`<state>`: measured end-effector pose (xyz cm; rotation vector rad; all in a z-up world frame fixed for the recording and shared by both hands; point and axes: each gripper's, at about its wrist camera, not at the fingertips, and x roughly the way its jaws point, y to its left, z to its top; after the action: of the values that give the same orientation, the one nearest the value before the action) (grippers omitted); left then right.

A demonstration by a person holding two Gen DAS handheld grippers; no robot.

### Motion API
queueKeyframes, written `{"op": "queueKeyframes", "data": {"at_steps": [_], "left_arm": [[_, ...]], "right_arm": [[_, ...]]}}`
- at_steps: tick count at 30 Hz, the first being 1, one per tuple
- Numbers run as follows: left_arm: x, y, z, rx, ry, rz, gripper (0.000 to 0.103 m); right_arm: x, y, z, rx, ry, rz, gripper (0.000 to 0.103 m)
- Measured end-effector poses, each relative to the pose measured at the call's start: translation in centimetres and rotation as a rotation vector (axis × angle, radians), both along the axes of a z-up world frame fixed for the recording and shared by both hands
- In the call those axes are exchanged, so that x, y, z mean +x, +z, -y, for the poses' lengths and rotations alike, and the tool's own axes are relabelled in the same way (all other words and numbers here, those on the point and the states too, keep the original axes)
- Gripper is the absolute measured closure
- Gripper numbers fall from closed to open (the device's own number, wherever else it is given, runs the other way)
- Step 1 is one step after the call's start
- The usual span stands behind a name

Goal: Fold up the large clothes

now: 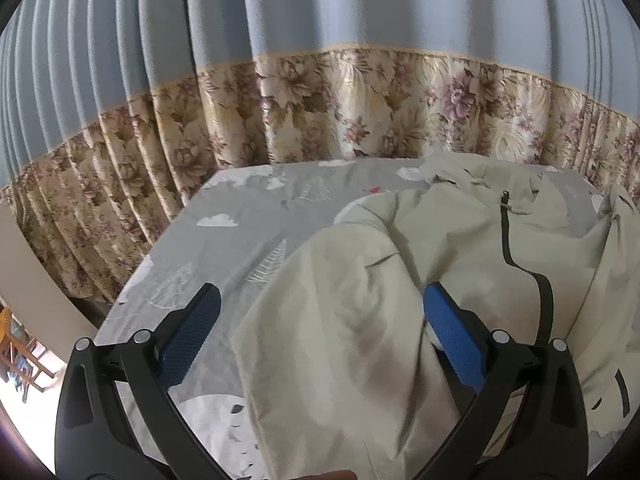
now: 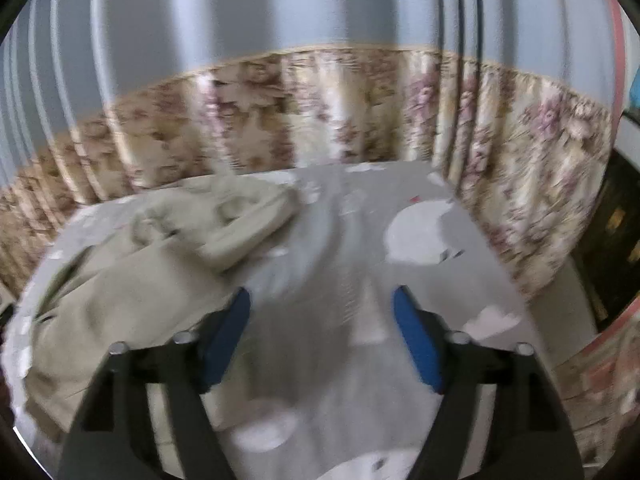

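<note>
Left gripper [image 1: 322, 300] angled downward, jaws spread wide, right gripper [image 2: 322, 300] angled downward, jaws apart, empty

One jacket [image 1: 360, 320], one bedsheet [image 1: 224, 248] — two tools [image 1: 320, 320] [image 2: 322, 336].

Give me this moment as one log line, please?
left gripper: open, over jacket | right gripper: open, empty, over sheet | jacket: crumpled, unfolded
</note>
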<state>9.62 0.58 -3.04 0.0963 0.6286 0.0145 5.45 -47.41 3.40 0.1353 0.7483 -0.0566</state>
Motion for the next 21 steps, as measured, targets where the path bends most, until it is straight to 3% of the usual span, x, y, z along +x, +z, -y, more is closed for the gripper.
{"op": "queueKeyframes", "data": {"at_steps": [5, 11, 16, 17, 18, 19, 21], "left_arm": [[2.1, -0.7, -0.1, 0.013, -0.021, -0.017, 0.003], [7.1, -1.7, -1.2, 0.045, -0.049, -0.054, 0.003], [12.0, -3.9, -1.4, 0.006, -0.106, -0.144, 0.003], [12.7, -4.5, -1.3, 0.010, -0.105, -0.158, 0.003], [13.5, -5.2, -1.2, 0.013, -0.109, -0.186, 0.004], [13.9, -5.7, -1.2, 0.000, -0.118, -0.202, 0.009], [14.7, -6.5, -1.0, -0.017, -0.134, -0.225, 0.018]], "right_arm": [[-1.7, -1.9, -2.6, 0.148, 0.094, -0.021, 0.021], [0.4, -4.2, -4.2, 0.163, 0.124, -0.066, 0.021], [2.5, -5.4, -4.2, 0.247, 0.144, -0.098, 0.023], [2.8, -5.6, -4.2, 0.262, 0.150, -0.105, 0.028], [3.0, -5.8, -4.3, 0.279, 0.164, -0.112, 0.047], [3.3, -6.1, -4.4, 0.293, 0.179, -0.125, 0.073], [3.6, -6.4, -4.9, 0.254, 0.176, -0.130, 0.094]]}}
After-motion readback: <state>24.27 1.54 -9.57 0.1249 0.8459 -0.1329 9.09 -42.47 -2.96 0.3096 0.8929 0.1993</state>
